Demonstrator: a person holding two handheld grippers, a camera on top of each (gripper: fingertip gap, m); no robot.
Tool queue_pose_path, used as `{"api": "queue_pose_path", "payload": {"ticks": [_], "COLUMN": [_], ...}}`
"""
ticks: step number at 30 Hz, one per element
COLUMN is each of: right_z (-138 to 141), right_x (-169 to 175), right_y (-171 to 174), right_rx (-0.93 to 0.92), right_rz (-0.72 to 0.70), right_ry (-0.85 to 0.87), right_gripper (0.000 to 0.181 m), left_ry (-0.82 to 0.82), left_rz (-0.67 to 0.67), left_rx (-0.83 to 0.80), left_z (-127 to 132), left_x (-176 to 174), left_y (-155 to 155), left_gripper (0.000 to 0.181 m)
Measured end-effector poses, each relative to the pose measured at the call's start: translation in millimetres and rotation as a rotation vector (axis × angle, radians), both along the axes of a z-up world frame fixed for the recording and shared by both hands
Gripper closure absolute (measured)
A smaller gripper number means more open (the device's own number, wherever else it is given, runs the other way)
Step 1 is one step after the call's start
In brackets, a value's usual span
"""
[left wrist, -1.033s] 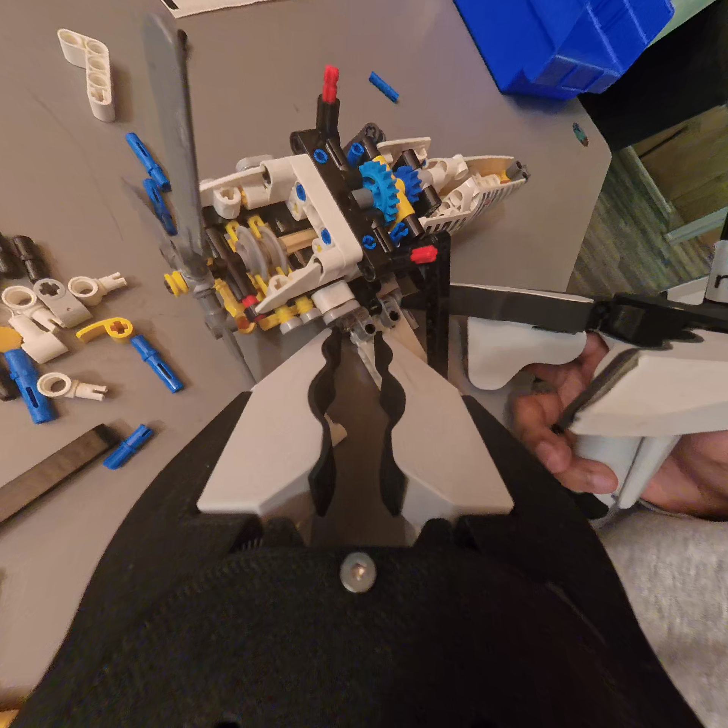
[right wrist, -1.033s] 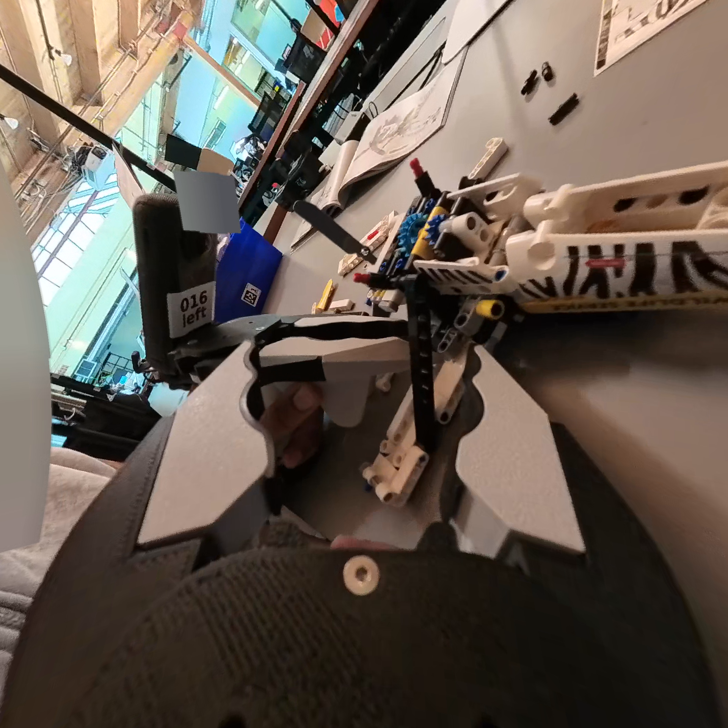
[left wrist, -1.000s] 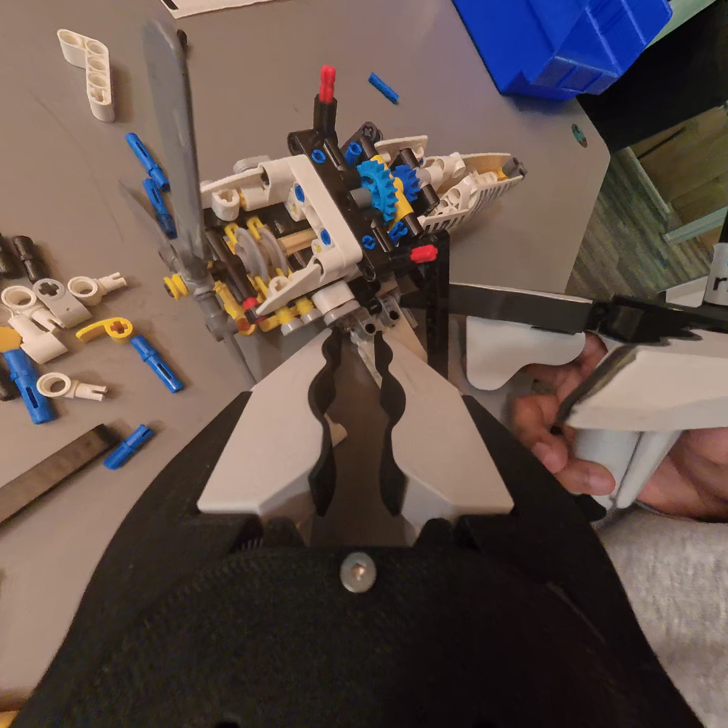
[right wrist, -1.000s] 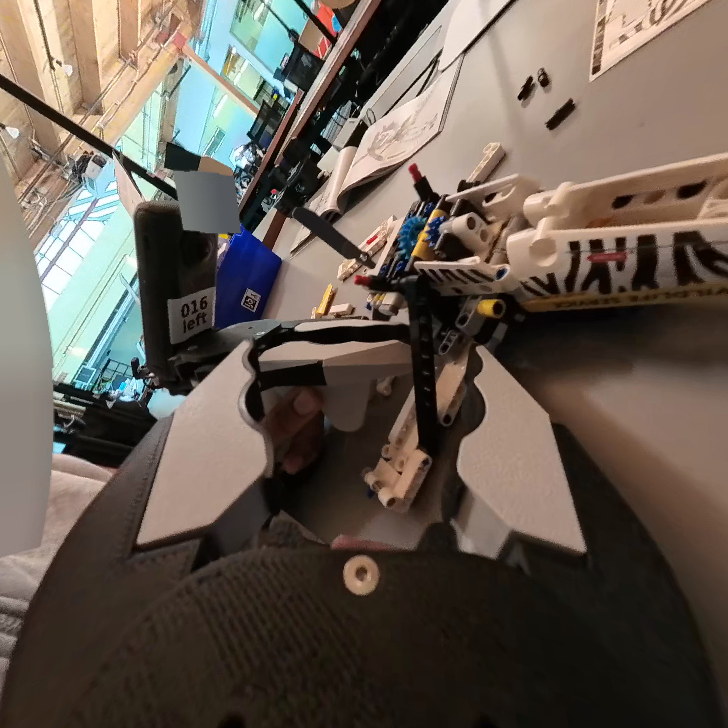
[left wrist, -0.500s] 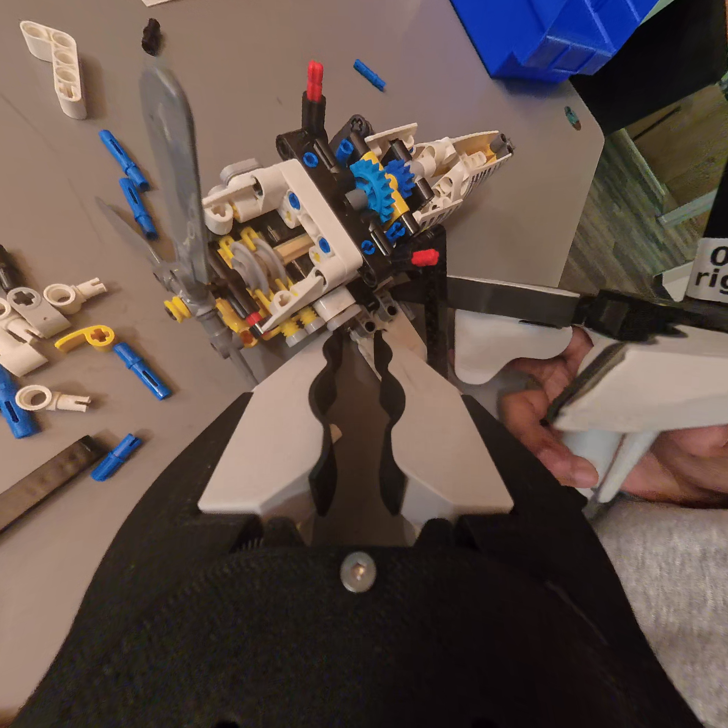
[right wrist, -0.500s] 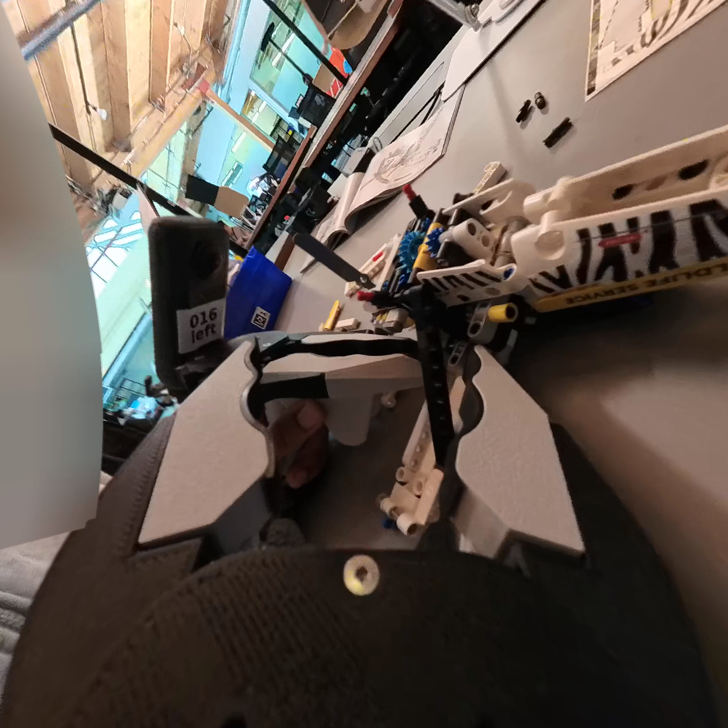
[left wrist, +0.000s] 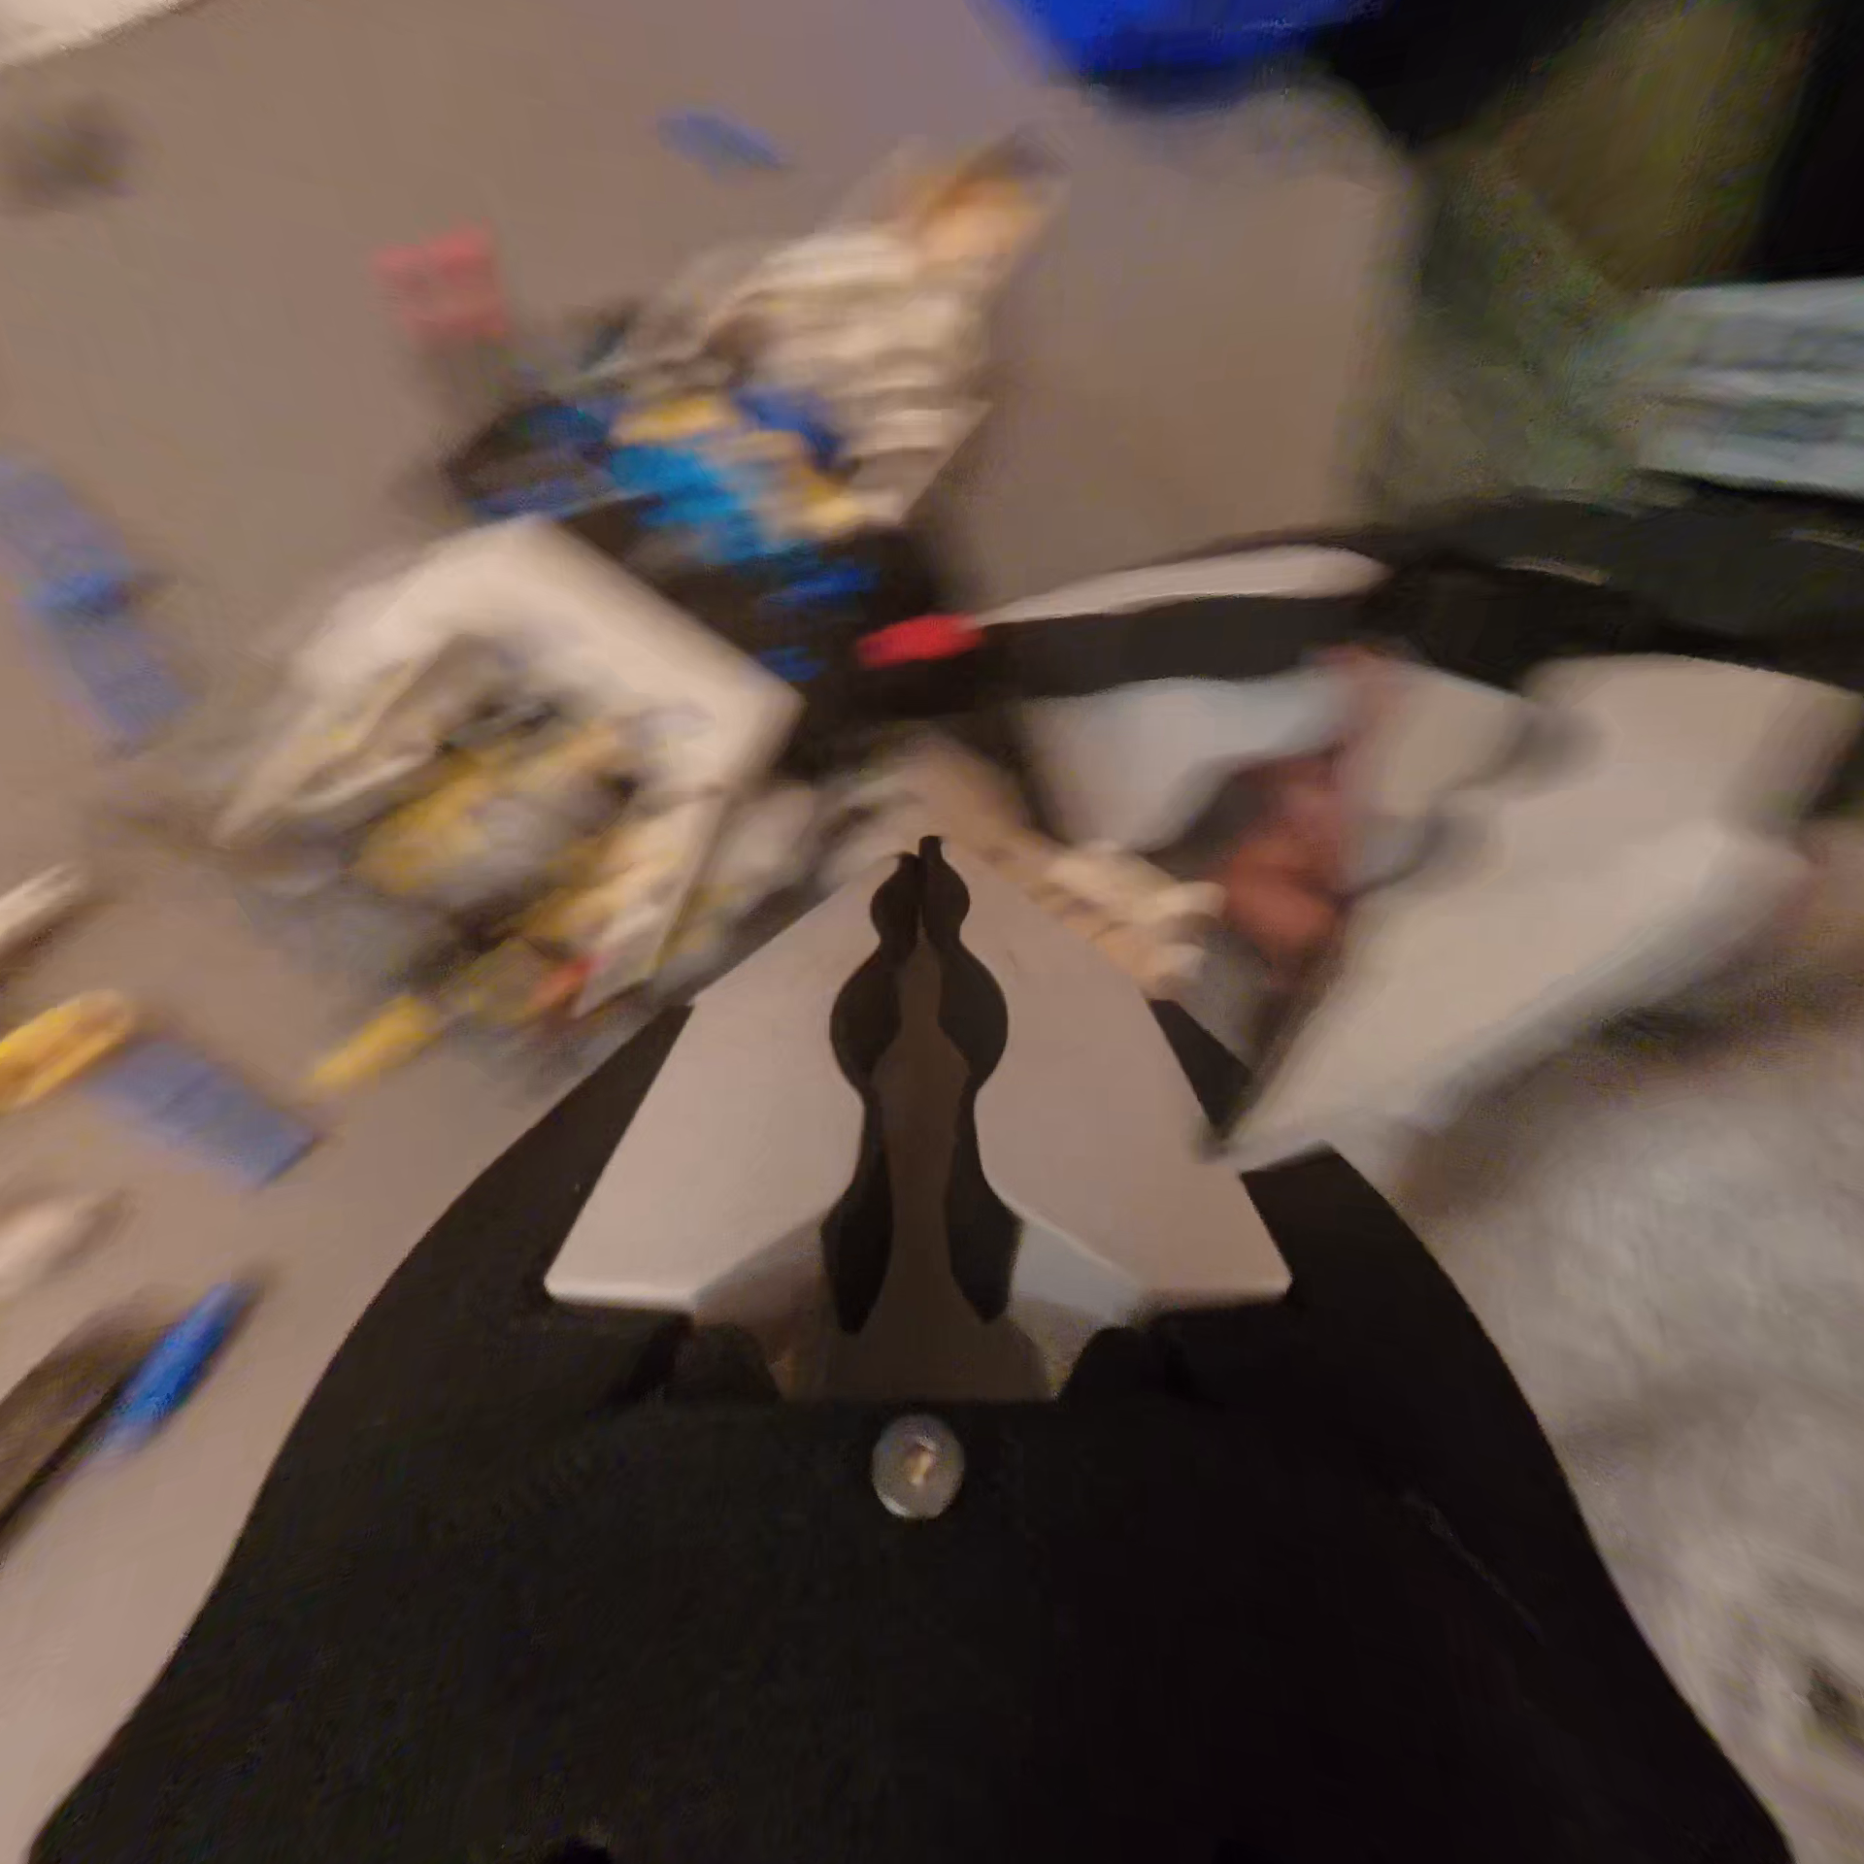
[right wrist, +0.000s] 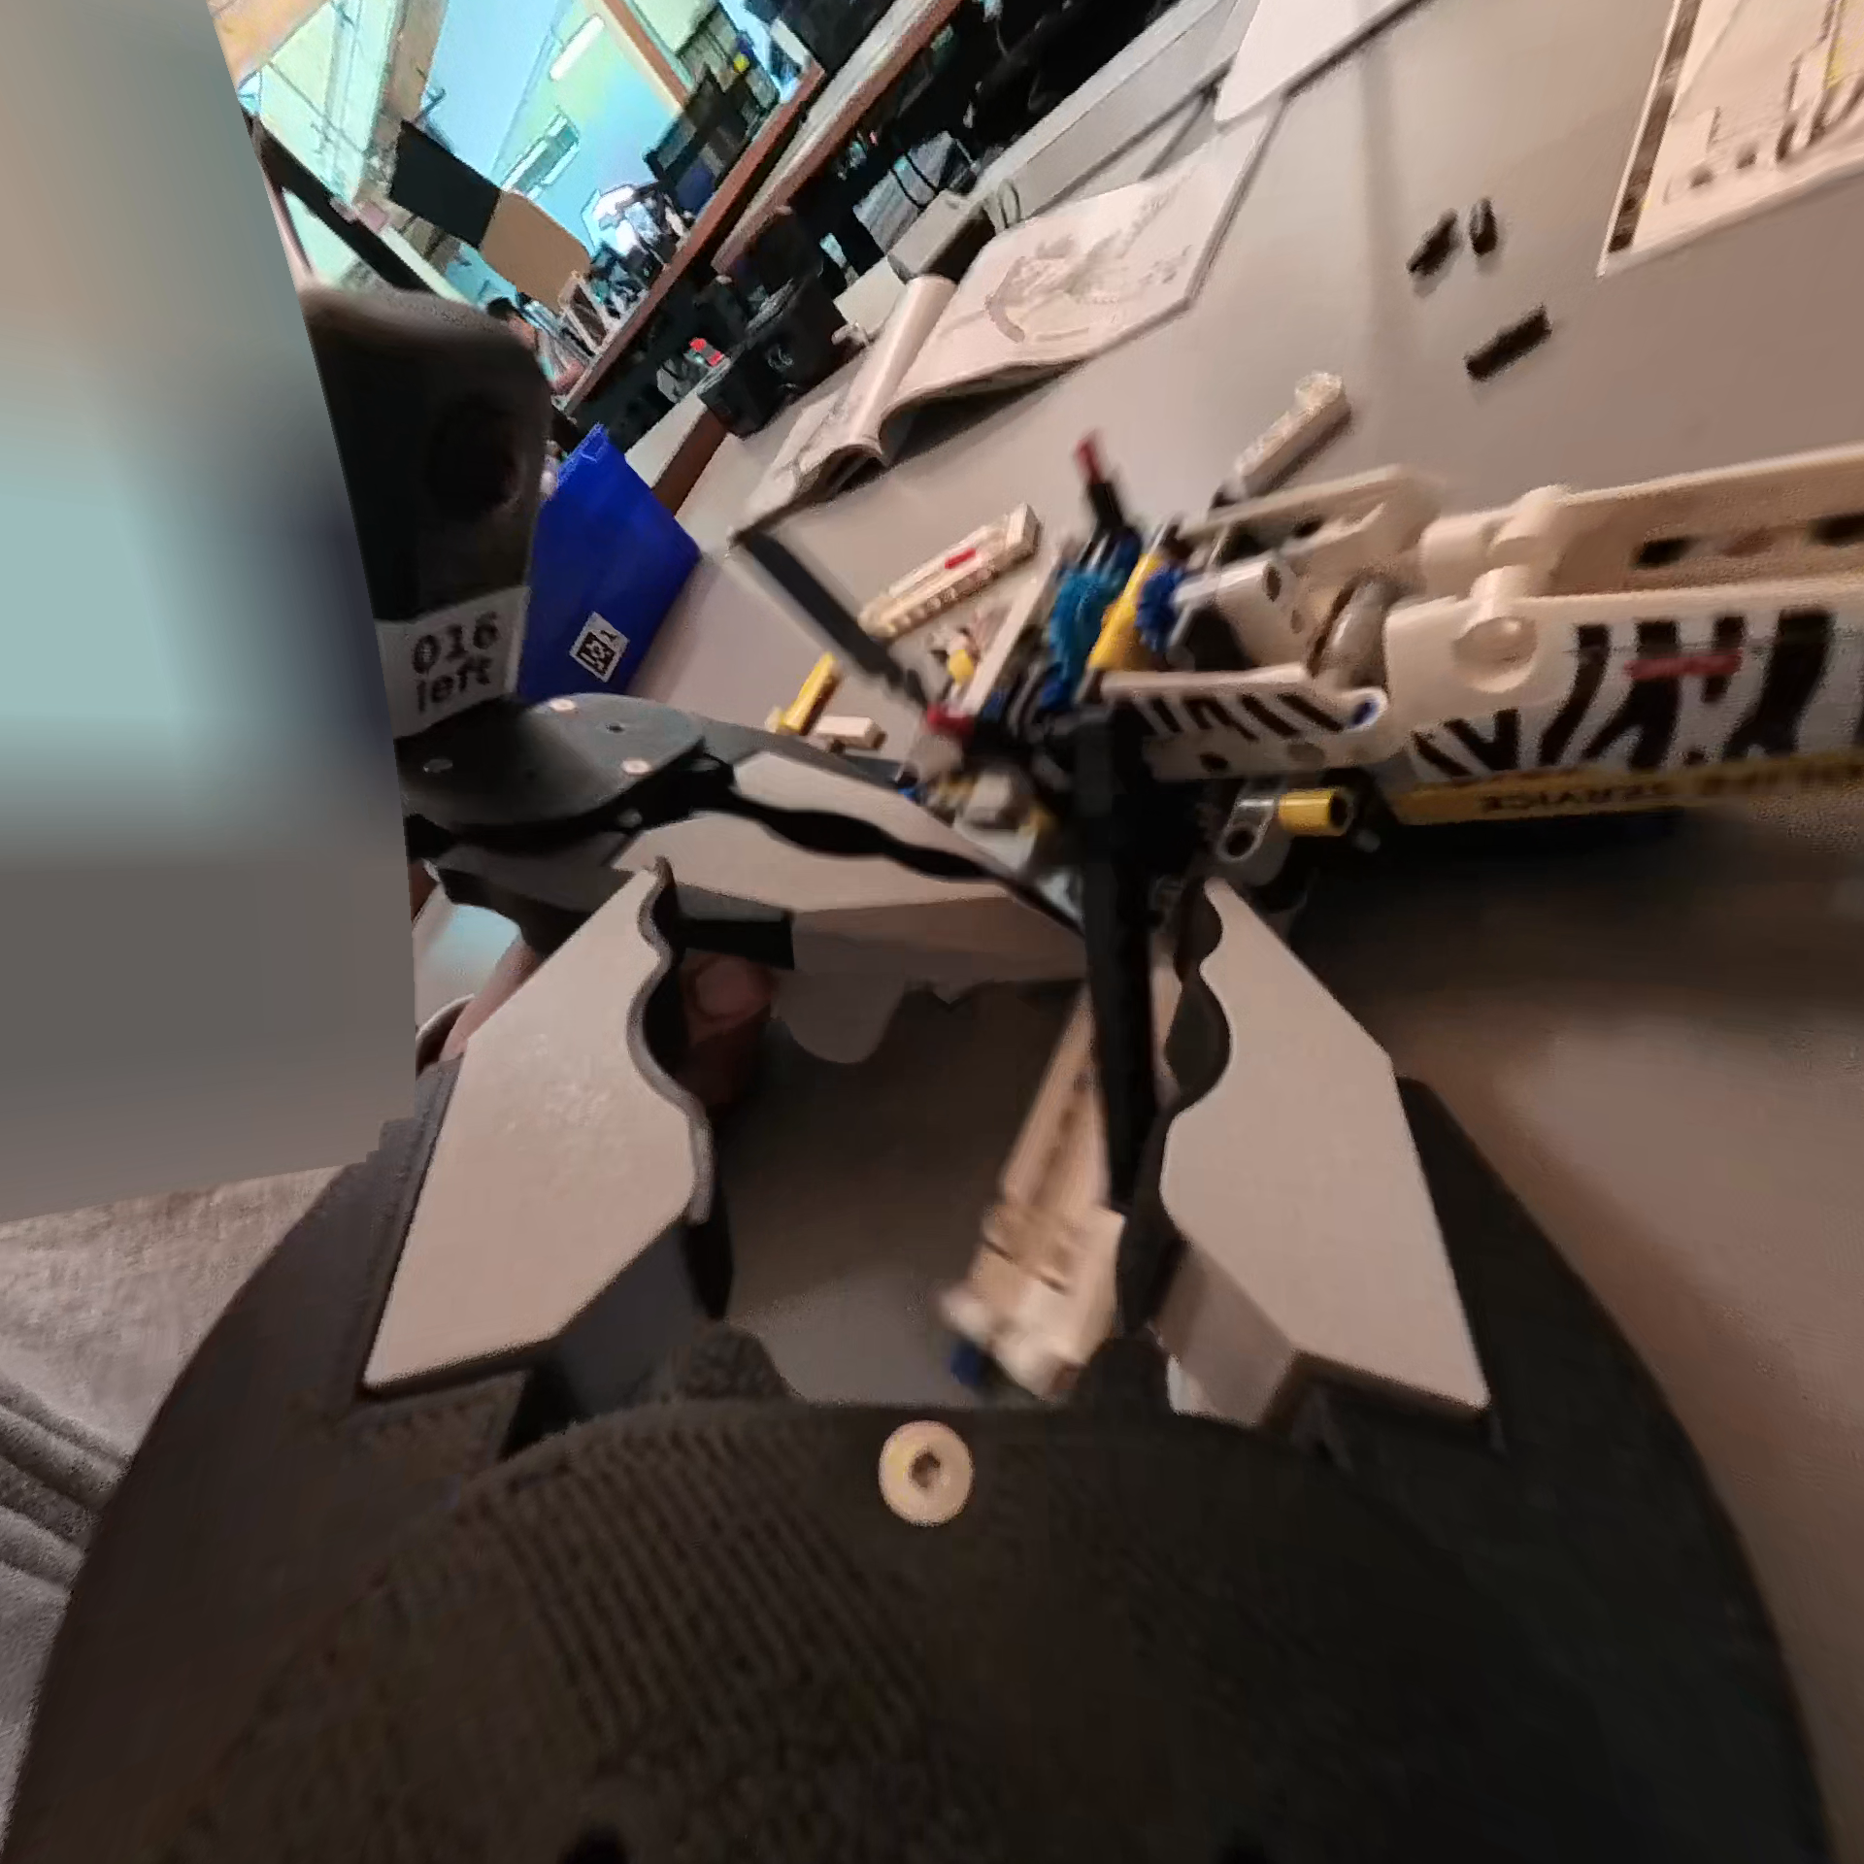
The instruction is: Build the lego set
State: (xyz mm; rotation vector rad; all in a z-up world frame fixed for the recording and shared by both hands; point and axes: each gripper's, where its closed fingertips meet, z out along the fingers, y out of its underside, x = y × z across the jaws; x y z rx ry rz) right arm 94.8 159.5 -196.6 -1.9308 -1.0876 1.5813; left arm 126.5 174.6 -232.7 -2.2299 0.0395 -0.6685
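Note:
The left wrist view is badly motion-blurred. The lego model (left wrist: 625, 646), white, black, yellow and blue, lies on the grey table ahead and to the left of my left gripper (left wrist: 923, 867). Its fingertips touch with nothing between them. In the right wrist view the model (right wrist: 1261, 686) has a striped white body, and a black beam (right wrist: 1110, 958) with a white piece (right wrist: 1039, 1241) hangs from it. My right gripper (right wrist: 933, 888) is open around that beam, which lies near its right finger. The left gripper (right wrist: 1009, 898) reaches in from the left.
A blue bin (right wrist: 605, 605) stands at the table's far end and an open booklet (right wrist: 1009, 333) lies beyond the model. Loose blue (left wrist: 171, 1352) and yellow (left wrist: 61, 1029) parts lie at the left. A person's hand (left wrist: 1281, 878) holds the right gripper (left wrist: 1029, 696). The left gripper's tips are roughly 4 cm from the right gripper's.
My left gripper has come off the model's underside and shut fully, with fast motion blurring its view. The black beam now sits closer to my right gripper's right finger.

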Motion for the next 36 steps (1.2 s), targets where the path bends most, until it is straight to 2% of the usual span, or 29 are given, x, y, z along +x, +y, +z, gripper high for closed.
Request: {"api": "queue_pose_path", "payload": {"ticks": [1, 3, 5, 9, 14, 18, 19, 20, 25, 32, 36], "right_z": [2.2, 2.0, 1.6, -2.7, -5.3, -5.6, -4.2, -2.8, 3.0, 3.5, 1.2], "right_x": [-1.7, -6.3, -9.3, -5.1, -1.8, -8.5, -9.7, -10.9, -13.7, -14.1, -14.5], "right_y": [-6.3, -12.4, -8.8, -5.8, -6.4, -9.5, -12.5, -15.2, -22.3, -22.2, -20.7], "right_rx": [-0.031, -0.051, -0.066, -0.052, 0.023, 0.07, 0.05, 0.03, -0.018, 0.003, 0.022], "right_rz": [0.049, 0.131, 0.166, 0.173, 0.196, 0.145, 0.133, 0.125, 0.132, 0.165, 0.202], "right_ry": [0.006, -0.01, -0.045, -0.054, -0.058, -0.042, -0.028, -0.012, 0.038, 0.036, 0.016], "right_gripper": [0.081, 0.077, 0.076, 0.087, 0.081, 0.08, 0.083, 0.081, 0.073, 0.071, 0.069], "left_ry": [-0.049, 0.087, 0.022, -0.033, 0.14, 0.216, 0.208, 0.189, 0.075, 0.123, 0.209], "left_rz": [-0.048, -0.017, 0.028, 0.08, 0.208, 0.383, 0.411, 0.431, 0.435, 0.43, 0.394], "left_rx": [0.012, 0.02, 0.014, 0.0, 0.008, -0.03, -0.027, -0.026, 0.007, -0.004, -0.026], "left_z": [4.0, 0.0, 1.8, 1.2, -1.2, -5.8, -5.0, -4.4, 0.8, -0.9, -4.9], "left_x": [15.9, 9.3, 6.8, 0.2, -19.4, -39.4, -41.4, -42.0, -33.9, -33.9, -35.3], "left_y": [-0.8, 1.2, 4.4, -0.5, -9.6, -13.8, -14.3, -14.2, -9.5, -9.0, -10.6], "left_gripper": [0.181, 0.181, 0.181, 0.181, 0.181, 0.181, 0.177, 0.161, 0.141, 0.143, 0.151]}}
